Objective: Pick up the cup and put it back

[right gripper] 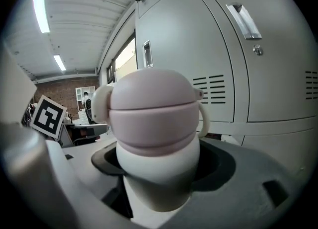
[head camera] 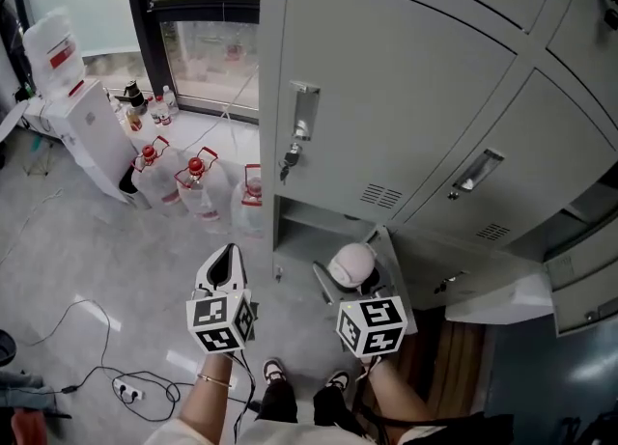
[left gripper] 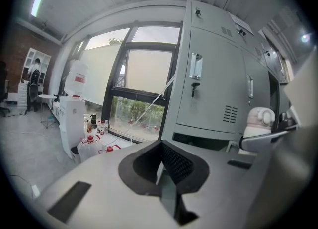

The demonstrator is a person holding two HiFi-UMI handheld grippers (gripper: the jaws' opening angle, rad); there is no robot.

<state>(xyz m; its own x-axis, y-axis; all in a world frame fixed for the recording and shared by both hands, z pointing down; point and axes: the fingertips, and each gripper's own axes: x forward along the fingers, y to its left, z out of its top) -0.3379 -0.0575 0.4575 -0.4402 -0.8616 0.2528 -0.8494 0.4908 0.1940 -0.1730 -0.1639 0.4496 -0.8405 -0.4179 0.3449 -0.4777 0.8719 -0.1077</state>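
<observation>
1. Grey steel lockers point(head camera: 406, 96) fill the space ahead of me. Their doors are shut except low down, so that is where I look for the put-back spot.
2. Dark and open, the bottom compartment point(head camera: 307, 233) lies just past my claws. I judge it the likeliest home for the cup, and I can make out nothing inside it from here.
3. The cup point(right gripper: 154, 123) has a pale pink lid, a white body and a loop handle, and it rests on no surface. My right claw point(head camera: 355, 284) is clamped on its lower body and holds it upright in front of that compartment. I judge the pick-up done; what is left is carrying it in, setting it down and releasing it.
4. My left claw point(left gripper: 166, 166) has its jaws together on nothing. It hangs beside the right one and takes no part in the hold.
</observation>
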